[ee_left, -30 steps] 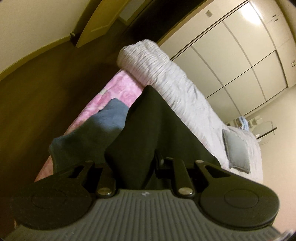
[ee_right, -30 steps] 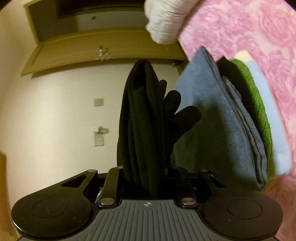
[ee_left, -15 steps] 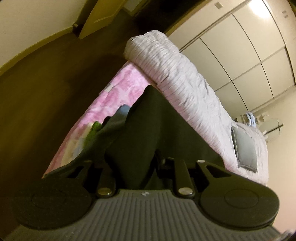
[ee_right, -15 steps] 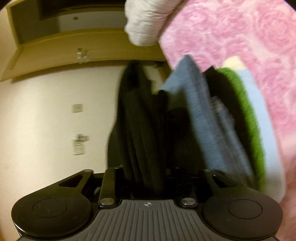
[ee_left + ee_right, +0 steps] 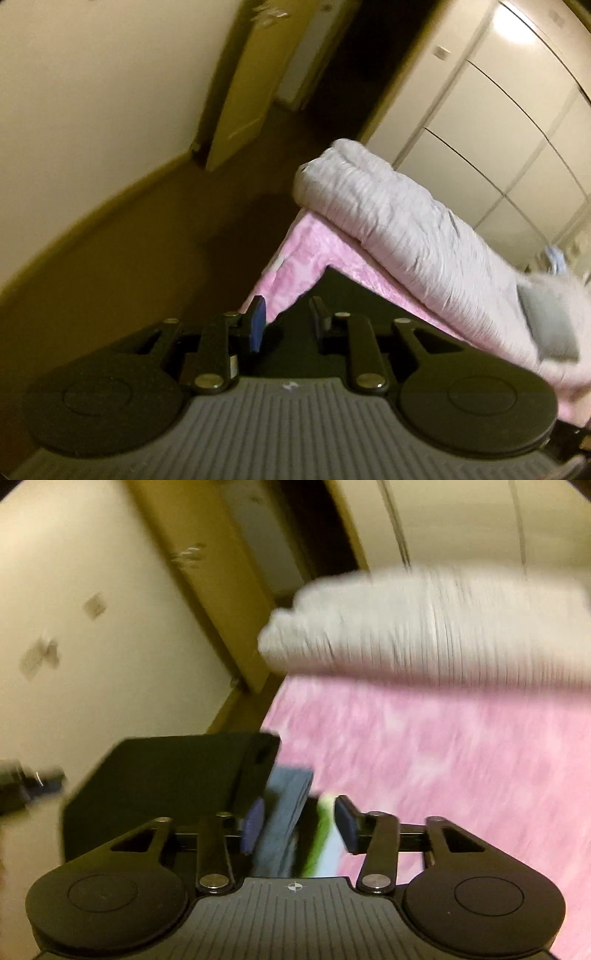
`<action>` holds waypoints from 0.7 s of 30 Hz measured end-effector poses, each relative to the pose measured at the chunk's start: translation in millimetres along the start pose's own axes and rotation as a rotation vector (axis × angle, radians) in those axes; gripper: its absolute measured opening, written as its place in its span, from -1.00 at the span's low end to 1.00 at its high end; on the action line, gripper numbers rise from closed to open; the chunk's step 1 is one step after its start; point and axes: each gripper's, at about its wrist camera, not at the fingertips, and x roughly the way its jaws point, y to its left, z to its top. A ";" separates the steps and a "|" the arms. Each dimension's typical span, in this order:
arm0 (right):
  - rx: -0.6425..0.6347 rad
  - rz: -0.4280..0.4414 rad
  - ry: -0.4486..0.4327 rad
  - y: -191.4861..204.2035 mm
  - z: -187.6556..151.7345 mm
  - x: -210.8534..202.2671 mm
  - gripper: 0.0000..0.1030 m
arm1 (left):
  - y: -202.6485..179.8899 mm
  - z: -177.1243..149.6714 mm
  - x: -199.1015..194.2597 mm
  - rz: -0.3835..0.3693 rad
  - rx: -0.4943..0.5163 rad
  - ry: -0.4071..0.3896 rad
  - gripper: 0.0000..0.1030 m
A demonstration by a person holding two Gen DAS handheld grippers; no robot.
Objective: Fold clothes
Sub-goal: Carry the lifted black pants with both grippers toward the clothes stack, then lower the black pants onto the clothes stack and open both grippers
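The folded black garment (image 5: 166,779) lies flat as a dark slab on top of a stack of folded clothes at the edge of the bed, over the pink floral blanket (image 5: 424,760). In the right wrist view its longer side runs left to right, with one squared corner pointing toward the rolled grey-white striped duvet (image 5: 424,627) farther along the bed. In the left wrist view the same garment (image 5: 354,299) shows only as a dark wedge whose tip points up the bed; the gripper body covers its lower part. Under it in the right wrist view sit a blue-grey folded piece (image 5: 288,812), a green one (image 5: 319,834) and a pale blue one (image 5: 332,856), all seen edge-on, smeared by motion blur and cut off by the gripper body. The garment looks matte, without visible creases; its fabric and type cannot be made out. The left gripper (image 5: 286,321) has its jaws parted and holds nothing, just above the black cloth. The right gripper (image 5: 295,821) is spread wide and empty, its blue-padded fingers (image 5: 253,823) framing the stack's edge; whether they touch it is unclear. A grey patch (image 5: 550,328) lies on the duvet, blurred.
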 end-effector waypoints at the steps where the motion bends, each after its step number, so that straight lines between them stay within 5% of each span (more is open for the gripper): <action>1: -0.059 0.006 -0.036 11.8 -1.1 -2.3 -0.24 | -10.9 1.9 1.5 -0.014 0.046 -0.005 -0.63; 6: -0.205 0.026 -0.054 52.4 -6.0 37.8 -0.27 | -48.6 -0.3 53.5 -0.077 0.179 0.055 -0.71; 13: -0.120 0.055 0.048 29.9 -3.5 98.2 -0.28 | -51.9 -15.0 122.8 -0.002 0.274 0.114 -0.74; 21: -0.055 0.050 0.154 15.2 -0.6 108.5 -0.28 | -37.8 -15.4 148.5 -0.044 0.253 0.167 -0.73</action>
